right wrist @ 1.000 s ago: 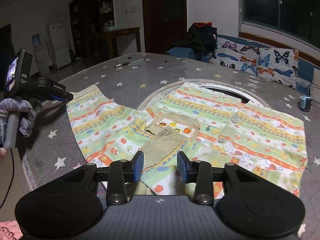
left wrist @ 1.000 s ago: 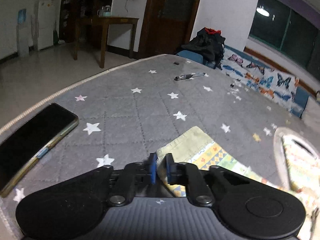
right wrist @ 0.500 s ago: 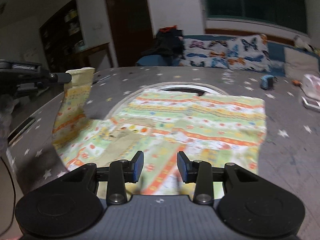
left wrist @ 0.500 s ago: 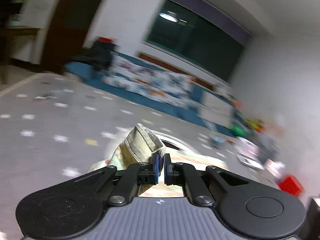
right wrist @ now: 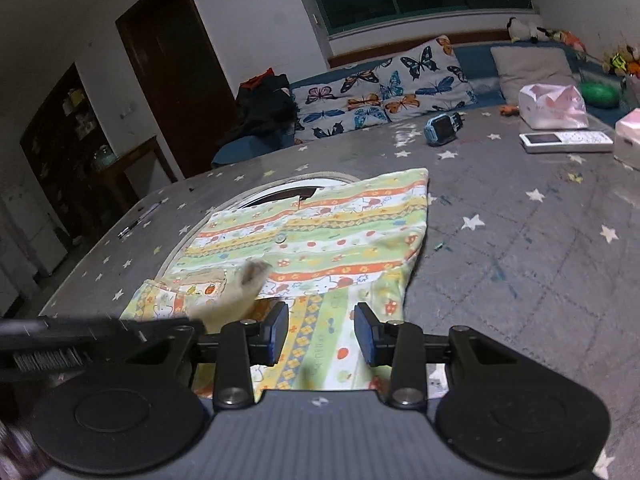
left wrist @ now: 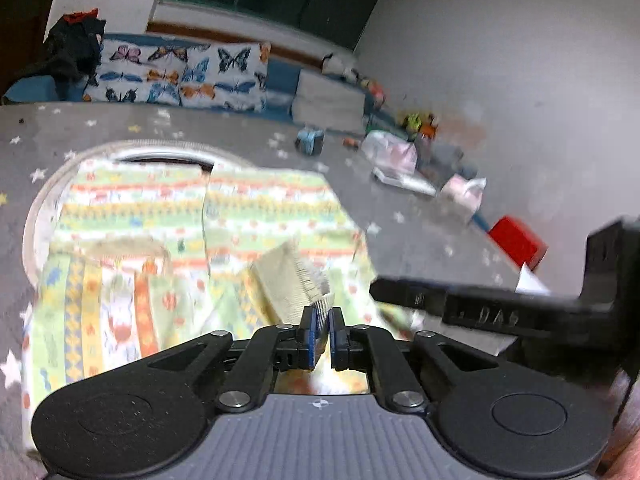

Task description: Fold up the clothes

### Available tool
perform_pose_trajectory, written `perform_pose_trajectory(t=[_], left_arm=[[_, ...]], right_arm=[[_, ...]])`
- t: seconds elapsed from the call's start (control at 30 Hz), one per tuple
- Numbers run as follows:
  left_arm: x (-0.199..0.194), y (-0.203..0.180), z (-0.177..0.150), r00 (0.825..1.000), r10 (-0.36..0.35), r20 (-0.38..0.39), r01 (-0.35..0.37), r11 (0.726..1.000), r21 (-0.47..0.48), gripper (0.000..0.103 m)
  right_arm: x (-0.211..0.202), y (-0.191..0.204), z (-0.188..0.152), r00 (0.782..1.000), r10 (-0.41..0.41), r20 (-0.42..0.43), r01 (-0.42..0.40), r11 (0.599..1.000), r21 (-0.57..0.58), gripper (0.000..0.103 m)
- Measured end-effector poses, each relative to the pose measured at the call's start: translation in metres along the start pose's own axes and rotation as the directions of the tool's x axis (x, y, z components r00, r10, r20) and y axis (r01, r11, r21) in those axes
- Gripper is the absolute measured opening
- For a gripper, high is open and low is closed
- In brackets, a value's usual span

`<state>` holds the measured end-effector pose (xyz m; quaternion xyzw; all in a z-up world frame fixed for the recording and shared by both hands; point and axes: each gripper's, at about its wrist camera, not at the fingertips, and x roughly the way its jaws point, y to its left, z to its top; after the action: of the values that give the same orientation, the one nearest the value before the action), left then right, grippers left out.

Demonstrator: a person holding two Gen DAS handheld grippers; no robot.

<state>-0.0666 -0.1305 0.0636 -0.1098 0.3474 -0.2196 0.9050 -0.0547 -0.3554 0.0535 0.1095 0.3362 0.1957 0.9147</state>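
The left gripper point(left wrist: 320, 322) pinches the beige sleeve cuff point(left wrist: 294, 286) of the striped, printed shirt point(right wrist: 320, 240), which lies on the grey starred mat point(right wrist: 520, 240). The right gripper point(right wrist: 321, 334) hovers part-open, empty. Light, floppy cloth; best gripped at hems.

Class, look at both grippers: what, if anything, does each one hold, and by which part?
The left gripper pinches the patterned shirt by its beige cuff. The right gripper holds nothing; its jaws stand apart above the shirt.
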Motion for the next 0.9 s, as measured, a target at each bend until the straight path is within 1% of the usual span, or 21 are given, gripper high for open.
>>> perform_pose_trajectory(t=[0.07,0.13,0.2,0.27,0.37,0.43,0.57,0.6,0.63,0.73,0.77,0.9], left_arm=[[-0.002,0.001,-0.002,1.0,0.011,-0.003,-0.011,1.0,0.014,0.01],[-0.006,0.004,-0.003,1.0,0.025,0.001,-0.025,0.999,0.028,0.018],[-0.016,0.01,-0.003,0.999,0.038,0.008,-0.038,0.999,0.035,0.028],[-0.026,0.015,-0.004,0.998,0.063,0.022,-0.063,0.997,0.04,0.035],[-0.045,0.026,-0.004,0.994,0.096,0.061,-0.098,0.995,0.036,0.038],[-0.058,0.038,-0.005,0.988,0.133,0.082,-0.135,0.991,0.019,0.04],[-0.076,0.065,-0.008,0.971,0.219,0.097,-0.217,0.976,-0.033,0.04],[-0.079,0.071,-0.009,0.966,0.238,0.097,-0.235,0.971,-0.046,0.04],[-0.082,0.077,-0.01,0.962,0.257,0.096,-0.252,0.966,-0.06,0.04],[-0.086,0.093,-0.013,0.949,0.302,0.085,-0.294,0.951,-0.098,0.04],[-0.088,0.096,-0.015,0.947,0.311,0.083,-0.303,0.947,-0.104,0.042],[-0.094,0.101,-0.021,0.941,0.329,0.081,-0.32,0.941,-0.107,0.048]], right_arm=[[0.005,0.006,-0.001,1.0,0.016,-0.014,-0.016,1.0,-0.012,0.037],[0.011,0.014,-0.003,0.999,0.032,-0.03,-0.033,0.999,-0.029,0.037],[0.018,0.019,-0.004,0.998,0.046,-0.045,-0.048,0.998,-0.039,0.037],[0.025,0.025,-0.005,0.998,0.046,-0.05,-0.048,0.998,-0.045,0.037],[0.026,0.026,-0.005,0.998,0.046,-0.038,-0.046,0.999,-0.012,0.037],[0.024,0.023,-0.005,0.998,0.047,-0.03,-0.046,0.999,0.021,0.037],[0.016,0.014,-0.002,1.0,0.017,0.012,-0.018,0.996,0.088,0.037],[0.015,0.011,-0.001,1.0,0.022,0.016,-0.023,0.995,0.098,0.037],[0.014,0.009,-0.001,0.999,0.032,0.013,-0.033,0.994,0.107,0.037],[0.02,0.008,-0.003,0.997,0.072,-0.033,-0.067,0.991,0.116,0.037],[0.023,0.008,-0.004,0.996,0.075,-0.045,-0.07,0.991,0.112,0.037],[0.035,0.021,-0.011,0.995,0.054,-0.081,-0.051,0.998,0.047,0.037]])
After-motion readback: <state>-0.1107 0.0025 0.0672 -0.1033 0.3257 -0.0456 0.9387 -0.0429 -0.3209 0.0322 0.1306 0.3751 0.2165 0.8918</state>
